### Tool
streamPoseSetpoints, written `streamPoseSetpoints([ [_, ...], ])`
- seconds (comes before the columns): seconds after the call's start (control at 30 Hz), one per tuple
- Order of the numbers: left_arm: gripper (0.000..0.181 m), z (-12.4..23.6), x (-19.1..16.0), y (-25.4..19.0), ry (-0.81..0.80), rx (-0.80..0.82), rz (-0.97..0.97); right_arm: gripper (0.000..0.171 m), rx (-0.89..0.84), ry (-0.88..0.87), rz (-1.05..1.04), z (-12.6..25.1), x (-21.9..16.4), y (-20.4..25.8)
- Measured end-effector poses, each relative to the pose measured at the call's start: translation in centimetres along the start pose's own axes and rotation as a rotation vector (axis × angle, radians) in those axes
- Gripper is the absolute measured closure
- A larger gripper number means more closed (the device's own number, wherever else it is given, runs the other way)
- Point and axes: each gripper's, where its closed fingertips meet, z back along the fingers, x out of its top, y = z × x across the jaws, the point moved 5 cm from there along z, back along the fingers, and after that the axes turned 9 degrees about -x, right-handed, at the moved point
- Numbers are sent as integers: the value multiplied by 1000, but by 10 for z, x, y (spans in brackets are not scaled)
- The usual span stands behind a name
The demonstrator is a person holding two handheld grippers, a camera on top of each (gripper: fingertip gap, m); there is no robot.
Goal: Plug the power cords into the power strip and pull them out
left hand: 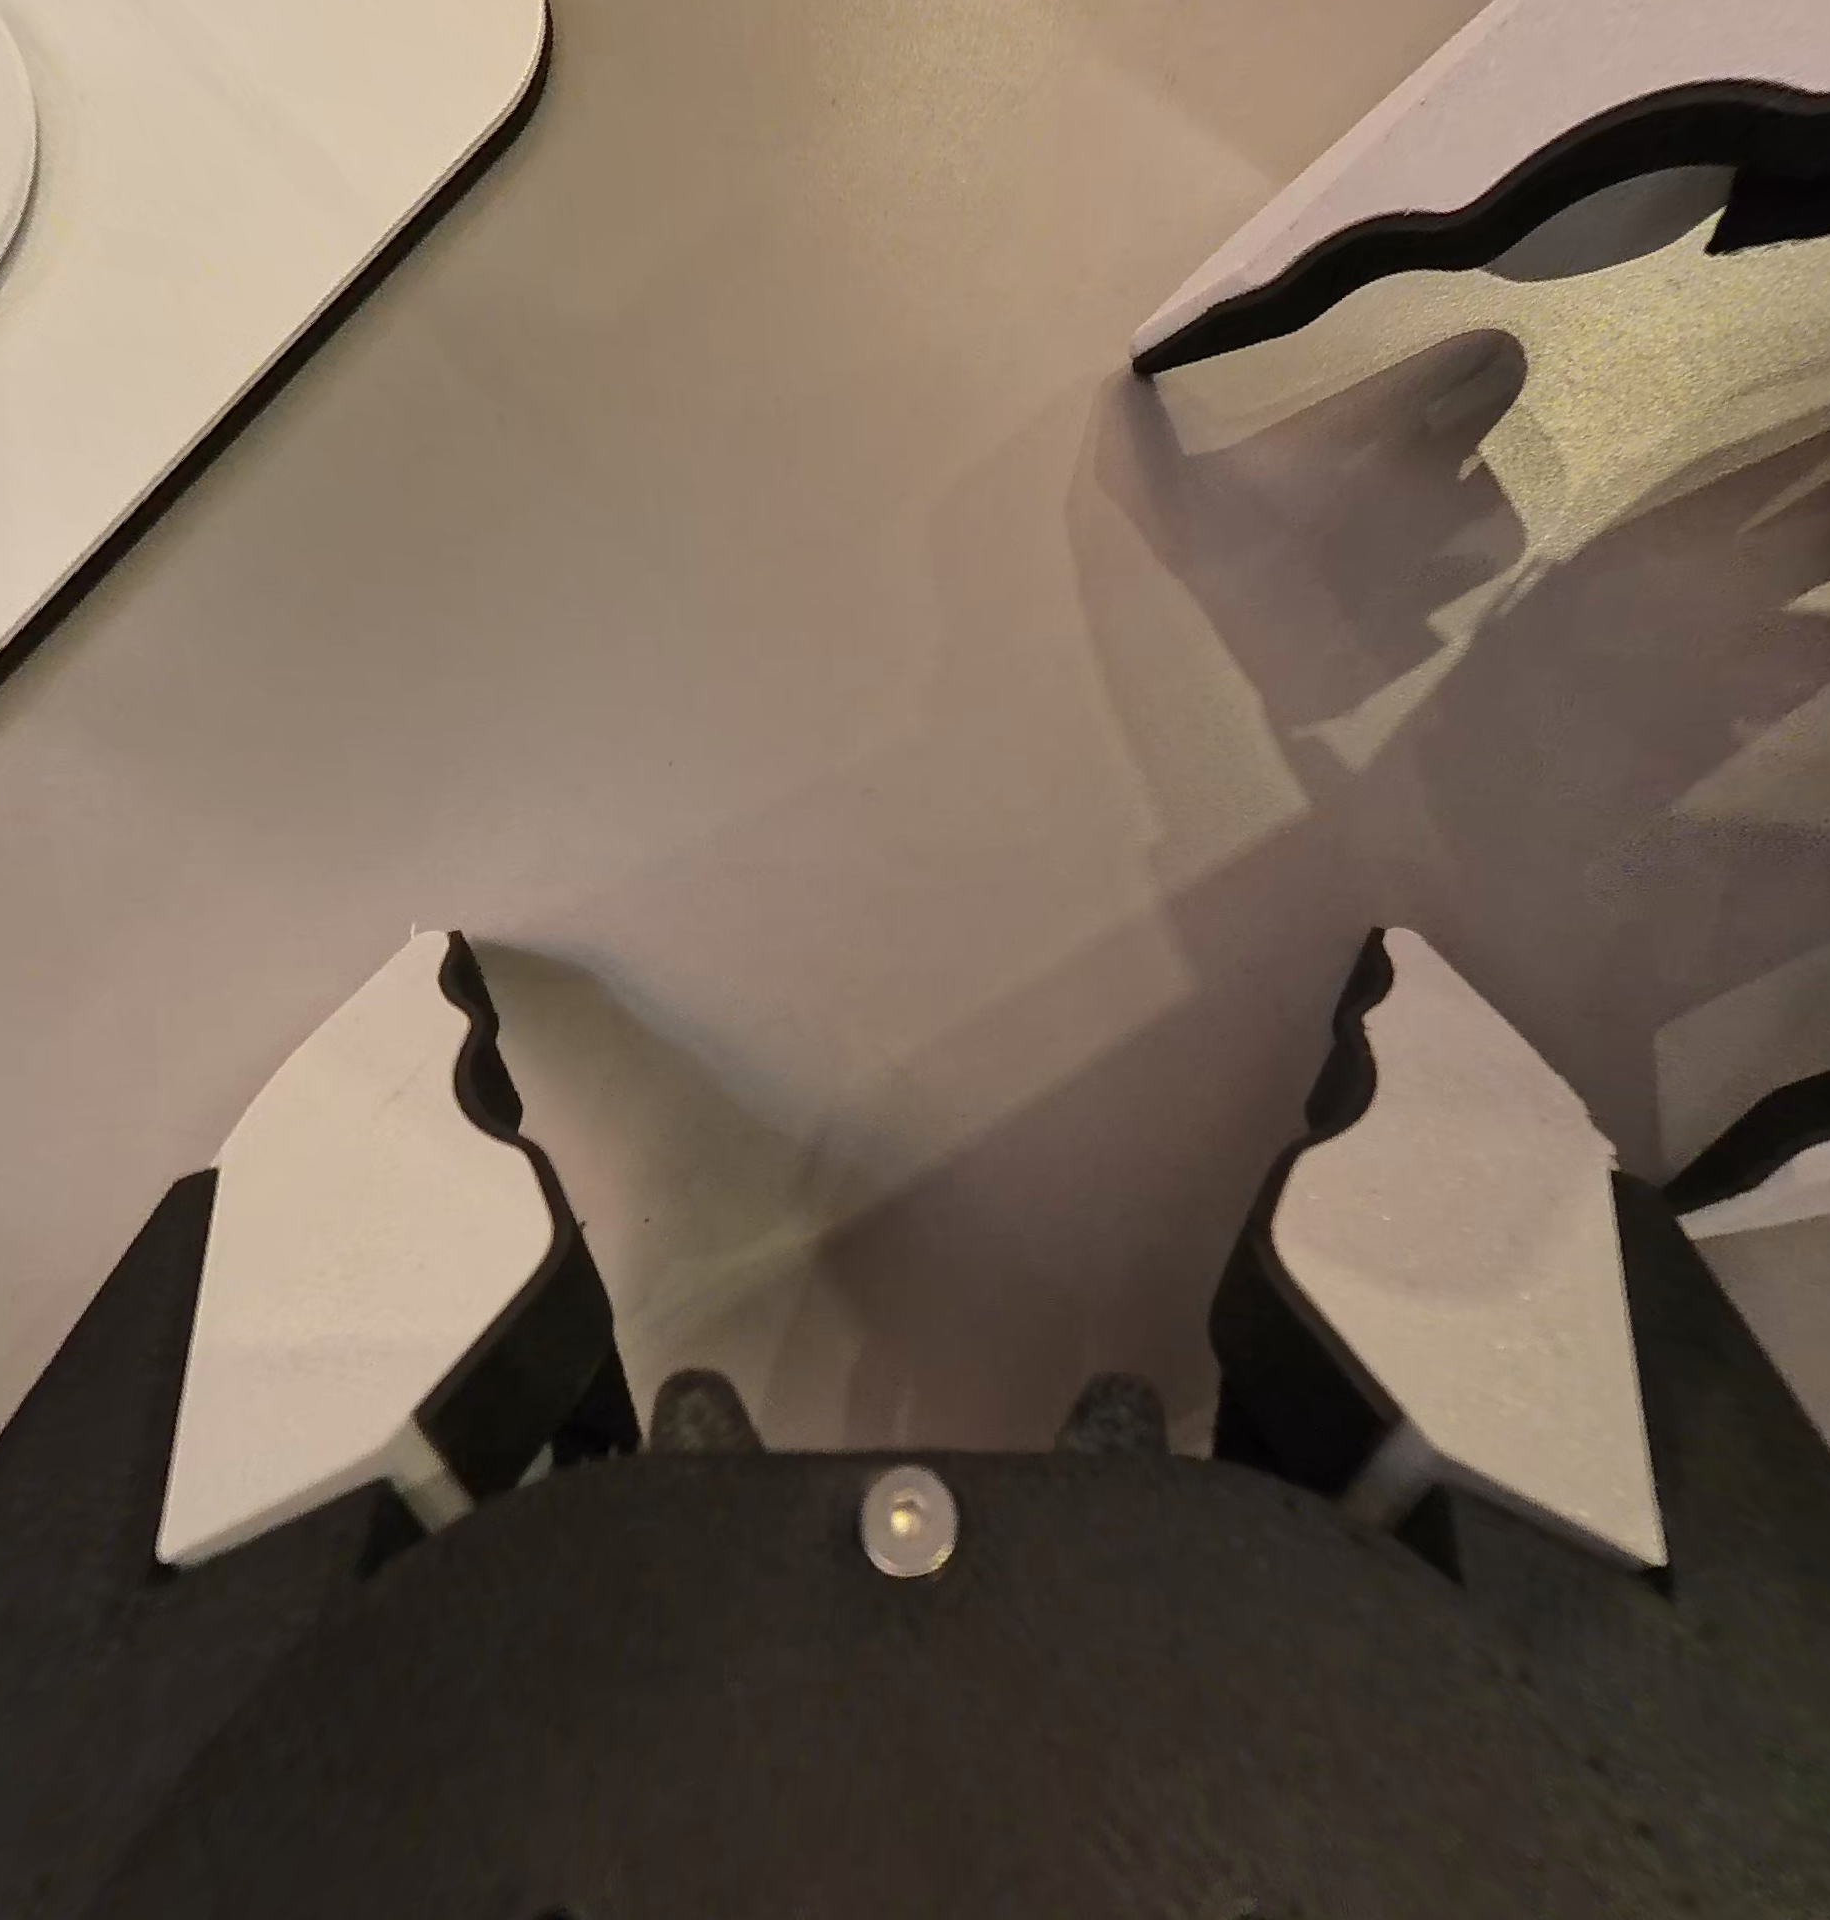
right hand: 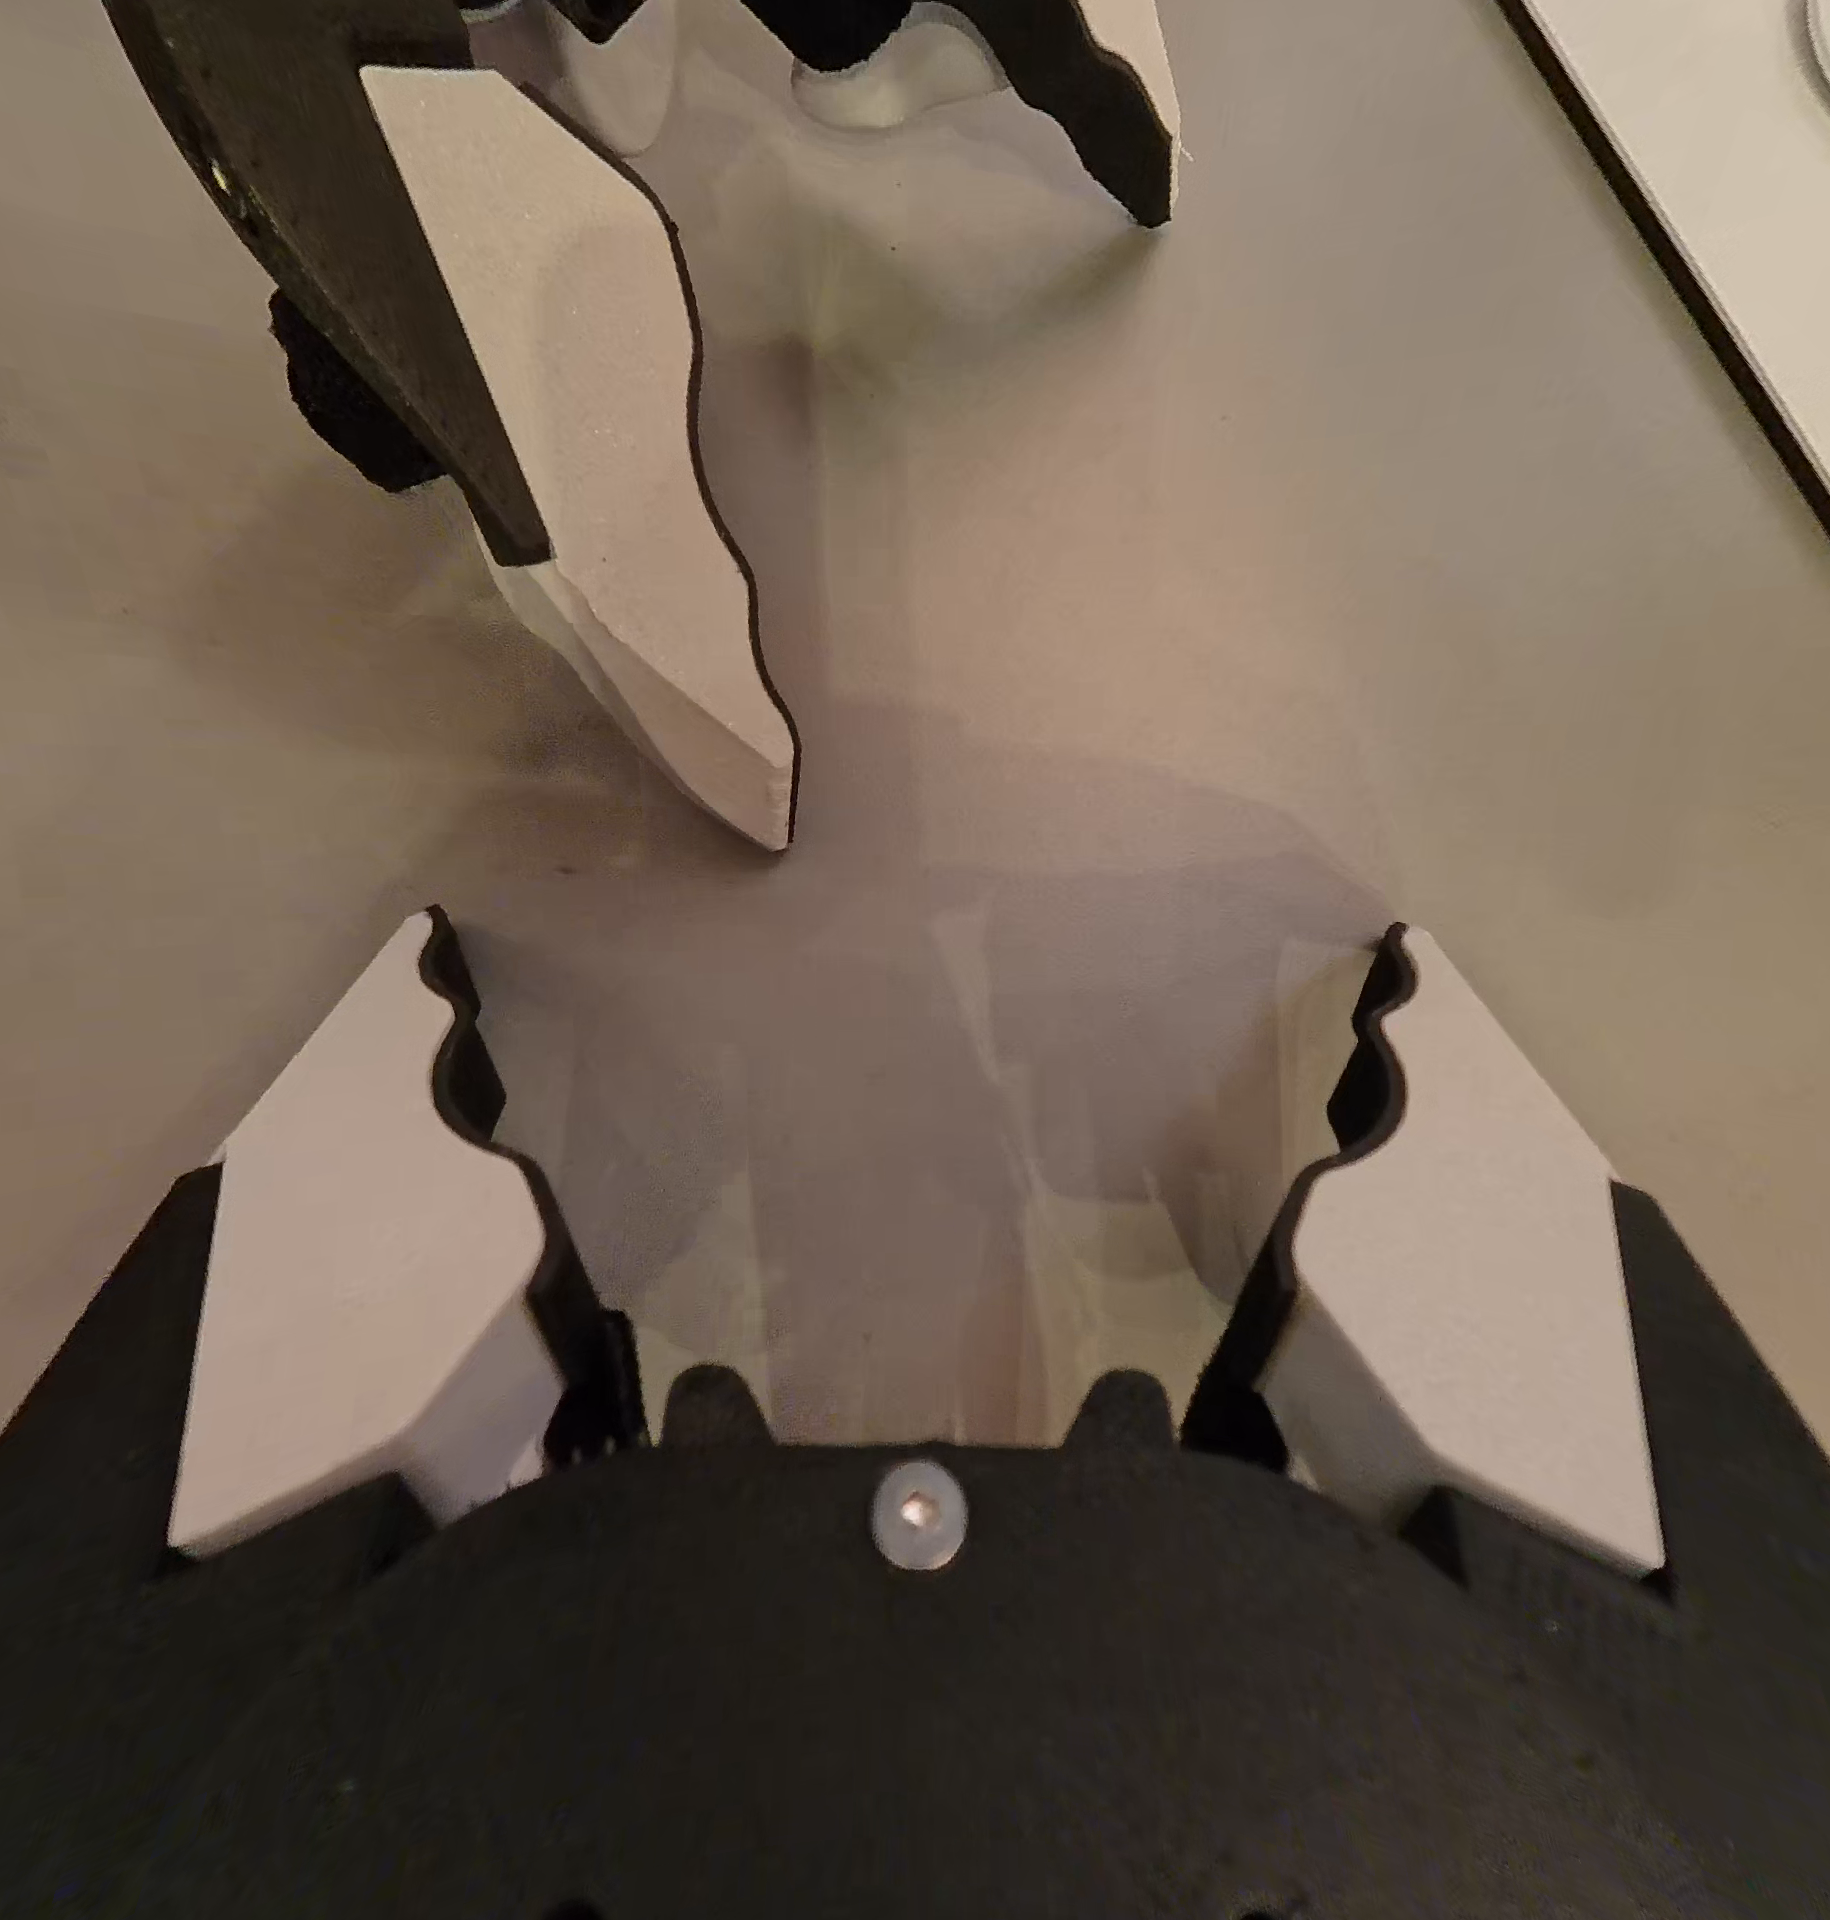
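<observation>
Table (left hand: 786,520): plain matte beige-grey top under my claws. One white pad (left hand: 215,260) with a dark edge and rounded corner lies flat on it, at upper left in my left view, upper right in my right view.

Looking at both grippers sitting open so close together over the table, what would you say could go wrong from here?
1. Collision: the left gripper and the right gripper point at each other, fingertips close, so either advancing may clip the other.
2. Scraping: both sit low over the table, so a dip could drag the fingertips.
3. Searching blind: neither view shows cords or a power strip, only a white board at the edge.
</observation>
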Motion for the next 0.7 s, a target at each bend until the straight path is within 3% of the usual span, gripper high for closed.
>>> streamPoseSetpoints([
  [0.7, 36, 0, 0, 0, 0, 0, 0, 12, 4, 1, -7, 0, 5, 4],
])
